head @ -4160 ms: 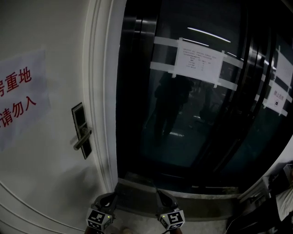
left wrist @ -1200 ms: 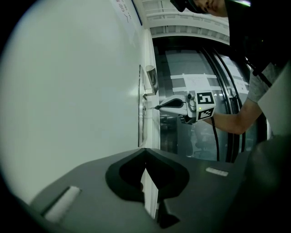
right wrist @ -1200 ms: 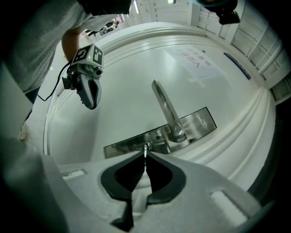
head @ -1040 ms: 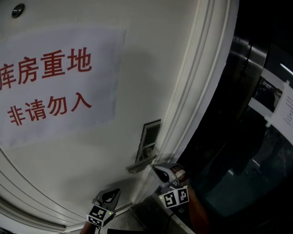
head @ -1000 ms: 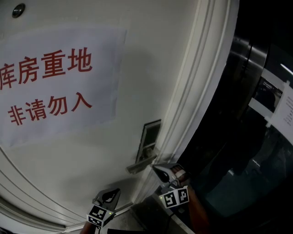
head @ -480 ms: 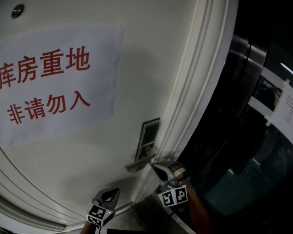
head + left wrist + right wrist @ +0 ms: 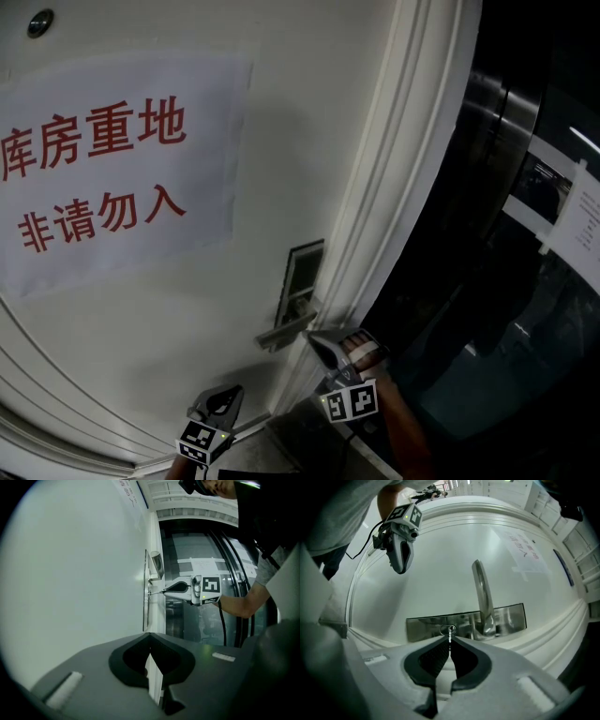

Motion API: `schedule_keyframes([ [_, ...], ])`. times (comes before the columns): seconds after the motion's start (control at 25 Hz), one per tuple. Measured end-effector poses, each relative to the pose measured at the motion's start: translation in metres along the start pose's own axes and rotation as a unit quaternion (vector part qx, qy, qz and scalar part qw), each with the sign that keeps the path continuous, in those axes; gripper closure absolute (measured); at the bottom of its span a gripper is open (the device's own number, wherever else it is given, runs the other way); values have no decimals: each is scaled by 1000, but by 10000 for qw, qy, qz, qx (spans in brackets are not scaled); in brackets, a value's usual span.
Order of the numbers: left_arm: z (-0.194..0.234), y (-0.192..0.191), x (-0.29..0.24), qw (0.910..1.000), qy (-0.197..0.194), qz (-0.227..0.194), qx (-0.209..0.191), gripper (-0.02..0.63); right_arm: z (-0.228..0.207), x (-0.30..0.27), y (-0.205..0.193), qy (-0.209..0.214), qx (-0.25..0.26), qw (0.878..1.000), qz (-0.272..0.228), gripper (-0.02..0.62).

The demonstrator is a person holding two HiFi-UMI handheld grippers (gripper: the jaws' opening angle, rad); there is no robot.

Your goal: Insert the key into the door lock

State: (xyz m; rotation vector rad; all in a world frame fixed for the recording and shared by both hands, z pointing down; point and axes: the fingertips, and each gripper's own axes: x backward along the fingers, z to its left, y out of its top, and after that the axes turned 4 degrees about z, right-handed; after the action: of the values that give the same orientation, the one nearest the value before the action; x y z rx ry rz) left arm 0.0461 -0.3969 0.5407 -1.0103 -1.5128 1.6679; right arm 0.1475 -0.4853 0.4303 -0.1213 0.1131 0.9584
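**Just at the keyhole: key meets lock**

Right gripper [image 7: 450, 641]: jaws clenched on the key [image 7: 450, 636], its tip at the keyhole [image 7: 447, 630] of the steel lock plate [image 7: 424, 626], beside the handle [image 7: 482, 597]. Left gripper [image 7: 150, 635]: jaws together, empty, beside the white door [image 7: 70, 573].

The head view is dim. The big white door [image 7: 187, 309] looks grey there, and the dark glass wall [image 7: 525, 309] right of the door is nearly black with faint reflections. Both gripper views are brighter. The small silver key [image 7: 450, 631] glints at the door's shiny metal lock plate [image 7: 426, 626]. Every view bends at its edges.
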Motion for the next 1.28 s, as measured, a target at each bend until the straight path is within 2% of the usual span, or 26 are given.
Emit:
schedule_keyframes([
  [0.16,-2,-1,2,10000,-25,2,27,604,1,0,1,-56,231,9996,126,584],
  [0.76,-2,-4,7,10000,-66,19,41,604,2,-3,6,-170,558,9978,313,584],
  [1.28,2,-4,9,10000,-13,7,16,604,2,-7,5,-280,388,9982,369,583],
])
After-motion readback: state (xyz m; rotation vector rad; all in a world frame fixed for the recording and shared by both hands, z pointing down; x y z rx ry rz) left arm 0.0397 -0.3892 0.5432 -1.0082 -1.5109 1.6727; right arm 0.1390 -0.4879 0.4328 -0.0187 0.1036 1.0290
